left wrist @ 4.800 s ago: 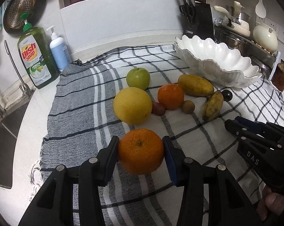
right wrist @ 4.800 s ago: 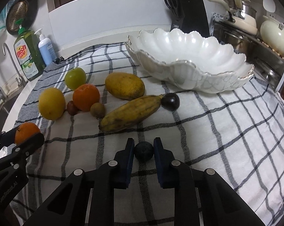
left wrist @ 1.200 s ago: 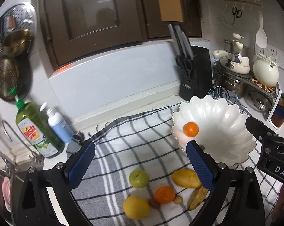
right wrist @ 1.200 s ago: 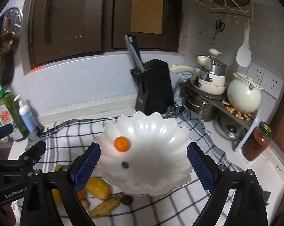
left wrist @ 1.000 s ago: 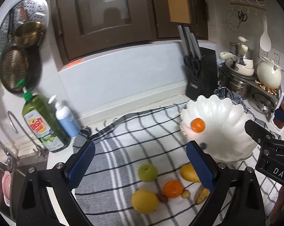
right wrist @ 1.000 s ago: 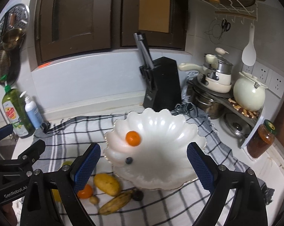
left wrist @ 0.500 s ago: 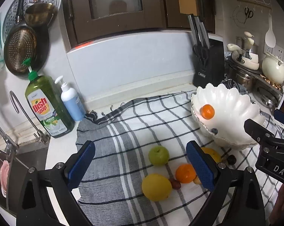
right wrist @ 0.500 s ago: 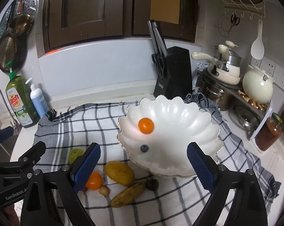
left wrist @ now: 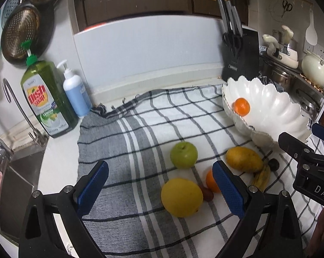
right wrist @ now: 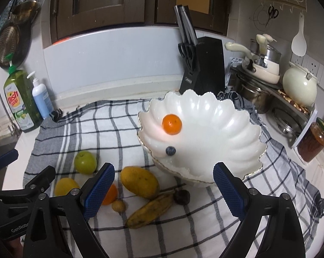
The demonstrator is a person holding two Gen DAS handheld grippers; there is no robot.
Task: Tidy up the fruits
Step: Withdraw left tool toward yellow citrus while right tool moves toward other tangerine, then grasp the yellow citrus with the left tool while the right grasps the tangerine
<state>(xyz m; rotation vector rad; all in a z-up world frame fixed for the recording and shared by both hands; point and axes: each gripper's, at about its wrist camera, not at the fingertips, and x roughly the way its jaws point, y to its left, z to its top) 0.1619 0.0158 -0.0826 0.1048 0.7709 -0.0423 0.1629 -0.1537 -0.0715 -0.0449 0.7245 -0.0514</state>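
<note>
Tongs on my left (left wrist: 159,190) gape empty over the big yellow citrus (left wrist: 181,197), which I judge is next; beside it the yellow mango (left wrist: 243,159) lies lengthwise toward the scalloped white bowl (left wrist: 277,116).

Right tongs (right wrist: 163,190) are equally spread and empty; the spotted yellow banana (right wrist: 150,210) slants toward that bowl, which already holds a small orange (right wrist: 171,124).

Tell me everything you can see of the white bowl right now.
The white bowl is a wide, glossy dish with a scalloped, shell-like rim edged in a thin gold line; it looks like ceramic. It sits upright on the checked cloth, in front of the knife block. Inside lie an orange and a small dark blue fruit. Neither tongs touch it.
</note>
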